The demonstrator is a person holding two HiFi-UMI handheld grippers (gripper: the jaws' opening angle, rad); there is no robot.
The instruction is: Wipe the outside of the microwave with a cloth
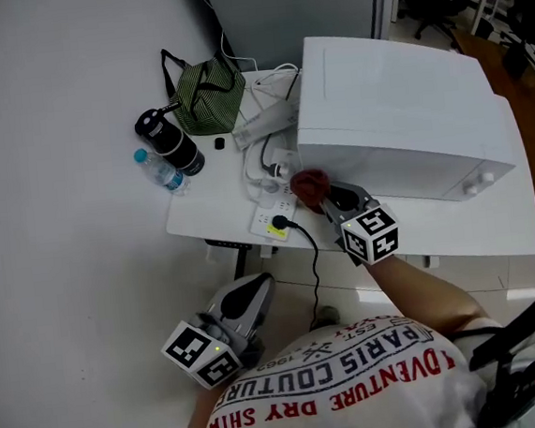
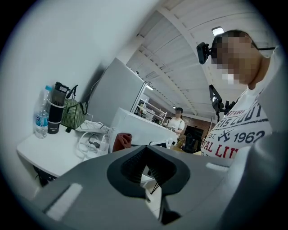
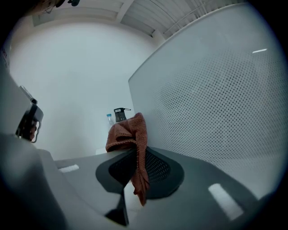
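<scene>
A white microwave (image 1: 399, 111) stands on a small white table (image 1: 214, 199); its perforated front fills the right gripper view (image 3: 216, 99). My right gripper (image 1: 327, 196) is shut on a reddish-brown cloth (image 1: 309, 185), (image 3: 130, 134), held at the microwave's lower left front corner. The cloth hangs out between the jaws, close beside the door. My left gripper (image 1: 248, 300) is held low below the table edge, near my shirt, shut with nothing between its jaws (image 2: 146, 167). The cloth (image 2: 121, 141) and the microwave (image 2: 139, 128) also show in the left gripper view.
On the table's left part stand a clear water bottle (image 1: 160, 170), a black flask (image 1: 171, 140) and a green striped bag (image 1: 207, 94). White cables and a power strip (image 1: 273, 219) with a black plug lie left of the microwave. A person (image 2: 176, 121) stands far behind.
</scene>
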